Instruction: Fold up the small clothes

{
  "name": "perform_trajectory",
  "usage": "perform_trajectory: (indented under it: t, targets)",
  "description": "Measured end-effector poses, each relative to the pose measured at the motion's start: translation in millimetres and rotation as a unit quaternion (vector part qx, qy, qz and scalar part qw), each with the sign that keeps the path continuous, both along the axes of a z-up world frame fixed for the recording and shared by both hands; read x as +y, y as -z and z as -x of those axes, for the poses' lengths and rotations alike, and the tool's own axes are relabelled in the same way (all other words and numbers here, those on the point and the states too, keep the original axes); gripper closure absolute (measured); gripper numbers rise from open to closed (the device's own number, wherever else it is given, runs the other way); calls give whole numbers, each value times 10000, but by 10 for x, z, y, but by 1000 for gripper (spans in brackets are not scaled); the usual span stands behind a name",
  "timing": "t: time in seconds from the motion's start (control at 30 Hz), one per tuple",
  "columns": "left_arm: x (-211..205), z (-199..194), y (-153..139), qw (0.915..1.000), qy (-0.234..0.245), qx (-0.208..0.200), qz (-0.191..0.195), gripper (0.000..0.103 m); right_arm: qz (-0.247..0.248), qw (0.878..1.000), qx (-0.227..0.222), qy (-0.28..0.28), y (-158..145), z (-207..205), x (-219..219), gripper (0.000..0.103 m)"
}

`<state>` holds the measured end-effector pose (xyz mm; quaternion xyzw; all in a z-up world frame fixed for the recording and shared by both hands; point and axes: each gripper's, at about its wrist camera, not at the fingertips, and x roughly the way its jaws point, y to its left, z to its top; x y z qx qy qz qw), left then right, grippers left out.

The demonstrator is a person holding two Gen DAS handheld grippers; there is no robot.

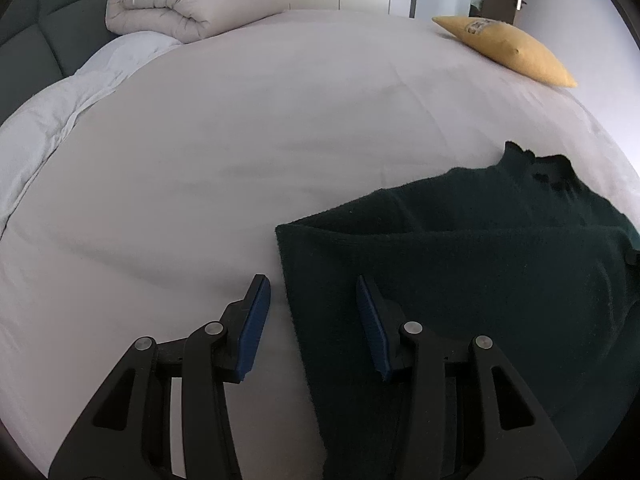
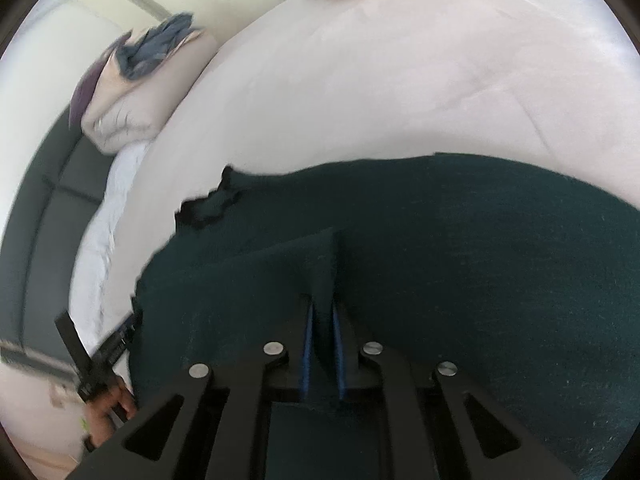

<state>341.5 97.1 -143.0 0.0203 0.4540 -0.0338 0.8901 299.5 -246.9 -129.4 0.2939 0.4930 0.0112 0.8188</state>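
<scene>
On the pale bed (image 1: 280, 128), our right gripper (image 2: 322, 320) pinched a raised fold of the dark green sweater (image 1: 460, 264) while our left gripper (image 1: 312, 300) hovered, jaws spread, straddling its near edge. Mid-fold, we judged; next, the left must grasp that edge.

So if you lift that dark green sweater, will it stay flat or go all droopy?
Probably droopy. The sweater already bends into a soft ridge where the right hand-held gripper pinches it. It looks fuzzy and knitted, so it likely won't slip from the pads. It seems thick, so maybe a bit heavy for cloth. It won't roll or break.
</scene>
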Motion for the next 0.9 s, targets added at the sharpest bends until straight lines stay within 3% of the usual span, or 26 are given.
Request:
perform_trajectory:
  t: [0.17, 0.27, 0.33, 0.37, 0.43, 0.47, 0.5, 0.53, 0.67, 0.77, 0.9]
  targets:
    - [13, -1, 9, 10000, 18, -9, -33, 59, -97, 9999, 42, -33, 6, 14, 28, 94]
    - [38, -29, 40, 10000, 26, 15, 62, 59, -356, 9993, 128, -69, 49, 32, 51, 90]
    - [114, 15, 40, 9998, 13, 10, 176, 57, -490, 9987, 120, -68, 45, 59, 64, 81]
    - [113, 19, 42, 9998, 10, 6, 192, 57, -486, 9987, 87, -88, 31, 71, 79, 75]
    - [119, 18, 33, 9998, 11, 4, 175, 57, -308, 9993, 75, -213, 12, 69, 141, 75]
    - [126, 16, 33, 9999, 16, 4, 152, 57, -180, 9993, 126, -316, 17, 52, 181, 76]
    - [120, 18, 33, 9999, 21, 8, 143, 57, -75, 9992, 162, -350, 18, 43, 201, 89]
    - [108, 20, 35, 9999, 32, 19, 133, 57, 19, 9992, 219, -345, 18, 36, 200, 95]
    - [102, 27, 5, 9996, 210, 167, -39, 56, -288, 9994, 168, -126, -37, 103, 96, 95]
    - [122, 31, 11, 9993, 279, 240, -73, 55, -253, 9996, 116, -99, -82, 144, 106, 95]
    - [77, 84, 57, 9989, 359, 55, -310, 51, -204, 9990, 367, -127, 143, 57, 87, 97]
